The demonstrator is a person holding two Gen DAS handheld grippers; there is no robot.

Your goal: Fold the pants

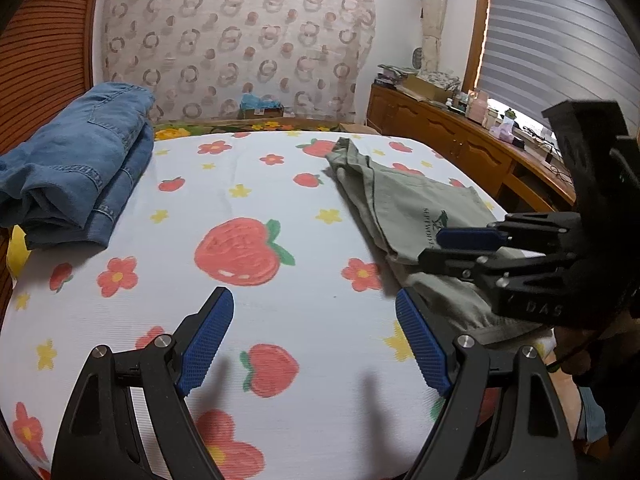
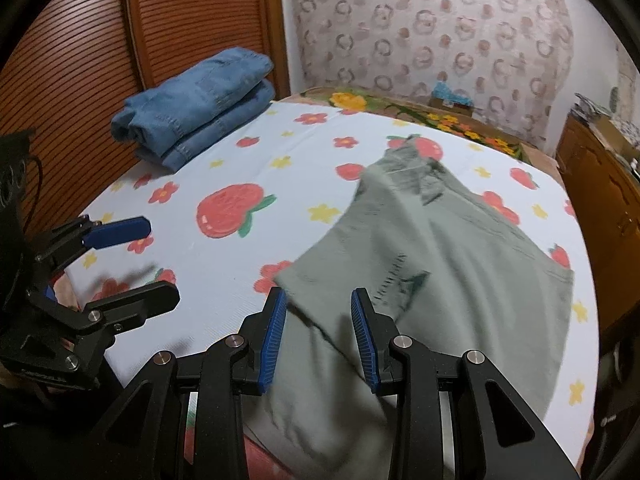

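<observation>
The grey-green pants (image 2: 436, 264) lie spread on the right side of the bed (image 2: 224, 160), over its white cover printed with strawberries and flowers. In the right wrist view they fill the lower right of the frame, blurred, with one end reaching up toward the middle and the near part running down between the right tongs (image 2: 319, 334). The blue pads stand partly apart with cloth between them; whether they press on it cannot be told.

The left wrist view shows the same pants (image 1: 404, 204) at middle right, sharper, with a small printed logo that the other view does not resolve. There the right tongs (image 1: 448, 250) come in from the right edge, low over the cloth.

The left tongs (image 1: 314, 338) stand wide apart over bare cover in the lower middle of their own view, nothing between the pads. In the right wrist view they (image 2: 160, 260) appear at the lower left.

Folded blue jeans (image 1: 76, 168) sit at the far left corner of the bed in both views. Only the left wrist view shows the window blind (image 1: 560, 40) and most of the cluttered wooden cabinet (image 1: 448, 136) at upper right.
</observation>
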